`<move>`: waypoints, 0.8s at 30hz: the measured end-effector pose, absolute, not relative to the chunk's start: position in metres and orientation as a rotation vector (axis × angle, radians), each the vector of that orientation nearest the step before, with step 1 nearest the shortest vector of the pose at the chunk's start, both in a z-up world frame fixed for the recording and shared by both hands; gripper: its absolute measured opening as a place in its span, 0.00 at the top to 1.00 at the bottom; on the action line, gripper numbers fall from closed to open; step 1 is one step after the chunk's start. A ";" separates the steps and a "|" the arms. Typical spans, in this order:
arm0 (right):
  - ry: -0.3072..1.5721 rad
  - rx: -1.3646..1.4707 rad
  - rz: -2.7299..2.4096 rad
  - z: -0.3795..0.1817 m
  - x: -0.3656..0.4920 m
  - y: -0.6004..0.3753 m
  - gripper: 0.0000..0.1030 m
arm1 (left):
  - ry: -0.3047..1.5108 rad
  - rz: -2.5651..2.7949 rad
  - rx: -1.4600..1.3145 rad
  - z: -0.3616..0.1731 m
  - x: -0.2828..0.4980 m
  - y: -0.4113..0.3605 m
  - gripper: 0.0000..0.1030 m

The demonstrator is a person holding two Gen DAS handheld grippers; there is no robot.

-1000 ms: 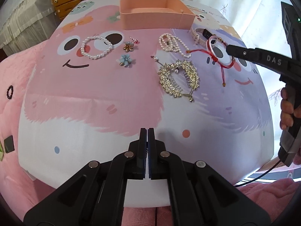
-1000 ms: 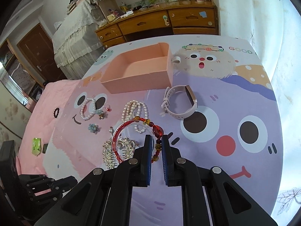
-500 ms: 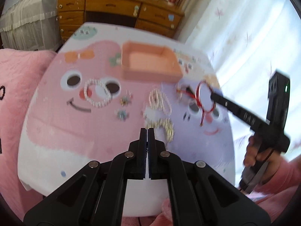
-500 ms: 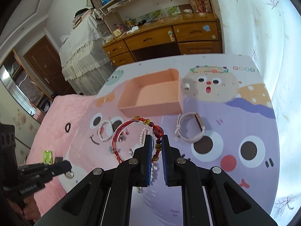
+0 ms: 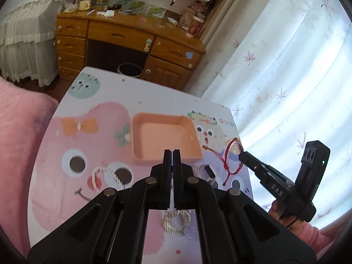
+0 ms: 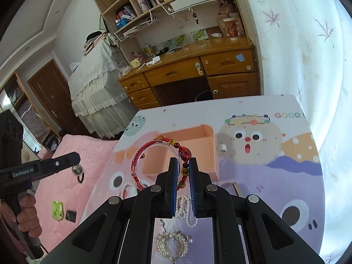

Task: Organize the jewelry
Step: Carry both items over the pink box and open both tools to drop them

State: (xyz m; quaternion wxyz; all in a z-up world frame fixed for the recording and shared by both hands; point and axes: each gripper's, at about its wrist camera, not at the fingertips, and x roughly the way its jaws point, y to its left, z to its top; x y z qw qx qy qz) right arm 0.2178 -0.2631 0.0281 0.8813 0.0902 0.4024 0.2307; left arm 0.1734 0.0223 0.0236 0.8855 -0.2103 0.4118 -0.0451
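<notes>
One red bracelet in right gripper

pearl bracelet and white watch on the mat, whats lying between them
In the right wrist view, a pearl necklace lies between the pearl bracelet and the white watch, partly hidden behind the right gripper.

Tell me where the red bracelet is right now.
The red bracelet is pinched in the right gripper, held in the air near the pink tray, above the table's right side.
</notes>
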 end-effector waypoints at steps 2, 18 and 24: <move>0.840 0.195 0.467 0.030 0.227 -0.256 0.90 | 0.840 -0.119 -0.431 0.025 0.194 0.024 1.00; 0.843 0.182 0.412 -0.023 0.297 -0.208 0.90 | 0.842 -0.169 -0.436 -0.015 0.307 0.020 1.00; 0.837 0.164 0.417 -0.042 0.308 -0.205 0.49 | 0.906 -0.124 -0.382 -0.027 0.313 0.015 0.77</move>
